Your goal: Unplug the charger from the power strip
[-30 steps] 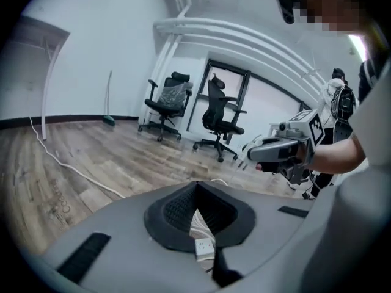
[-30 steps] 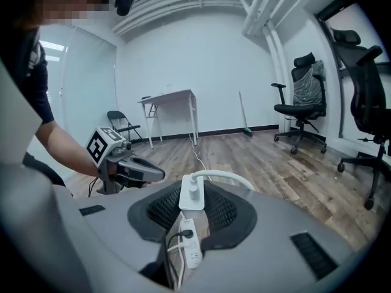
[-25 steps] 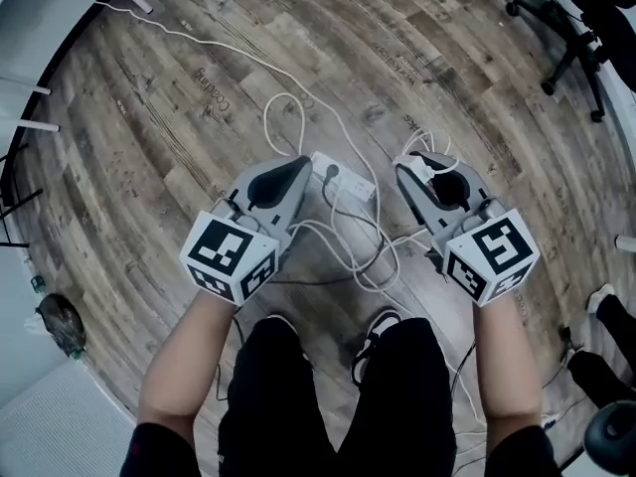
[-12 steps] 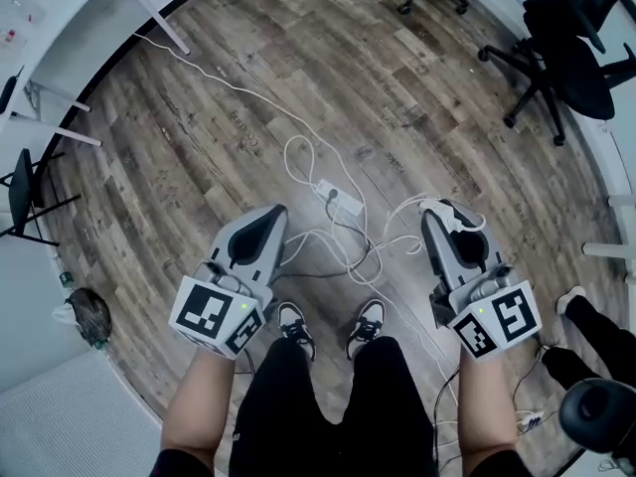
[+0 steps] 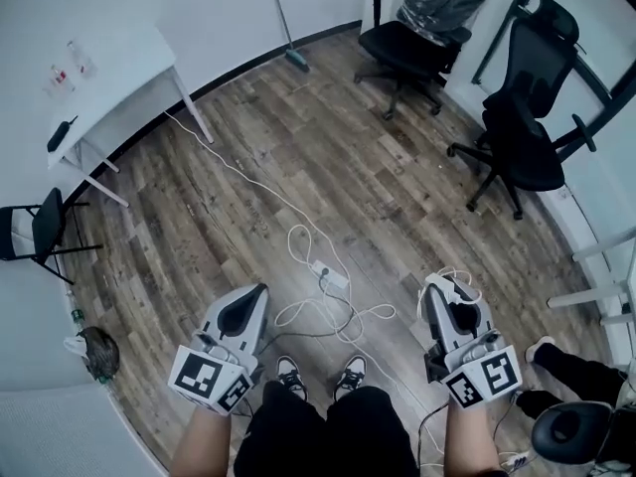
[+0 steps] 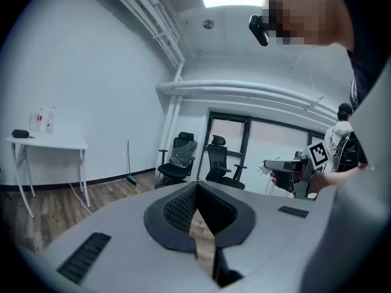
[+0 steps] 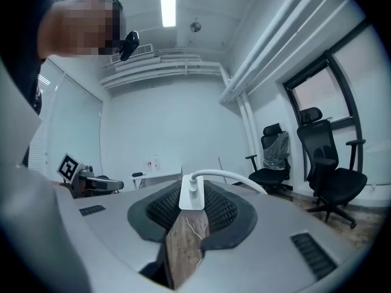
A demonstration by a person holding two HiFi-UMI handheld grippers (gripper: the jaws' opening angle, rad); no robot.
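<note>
Between the jaws of the right gripper (image 7: 192,207) a small white rectangular charger (image 7: 192,194) is clamped. The left gripper (image 6: 197,189) has its jaws together, empty. The white plastic power strip (image 5: 330,274) lies on the wooden floor (image 5: 397,167).

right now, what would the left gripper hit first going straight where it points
Nothing close: the left gripper points nearly level, so the way looks free up to the office chairs across the room; depth is unclear.

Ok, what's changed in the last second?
Both tools rose high off the wooden plank floor as the person stood up, the right tool lifting the small white charger and its cable. Nothing was grasped or released. Unchanged: the right tool's grip on the charger, the empty left tool, the white power strip on the floor.
</note>
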